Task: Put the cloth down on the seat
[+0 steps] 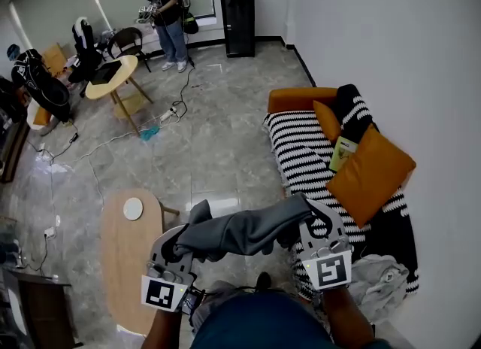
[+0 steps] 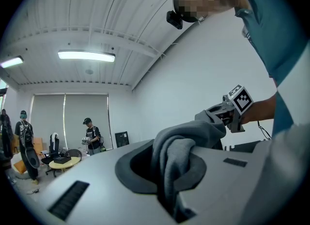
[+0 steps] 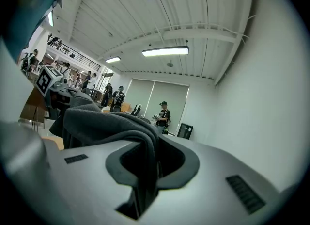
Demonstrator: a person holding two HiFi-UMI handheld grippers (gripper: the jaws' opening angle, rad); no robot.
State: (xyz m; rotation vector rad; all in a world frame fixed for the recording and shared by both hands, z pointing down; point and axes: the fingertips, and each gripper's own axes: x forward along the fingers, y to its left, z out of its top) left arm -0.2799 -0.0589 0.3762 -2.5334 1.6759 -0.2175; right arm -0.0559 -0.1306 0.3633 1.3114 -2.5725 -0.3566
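1. The left hand-held gripper, at 7 o'clock in the head view, is clamped on one end of the grey cloth.
2. The cloth hangs in the air between both tools.
3. The right hand-held gripper pinches the other end.
4. The striped sofa seat lies at 1 o'clock. This looks like the carrying step. The next move calls for bringing the cloth over the seat, lowering it and releasing.

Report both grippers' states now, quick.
Left gripper: closed on one end of the grey cloth.
Right gripper: closed on the other end of the grey cloth.
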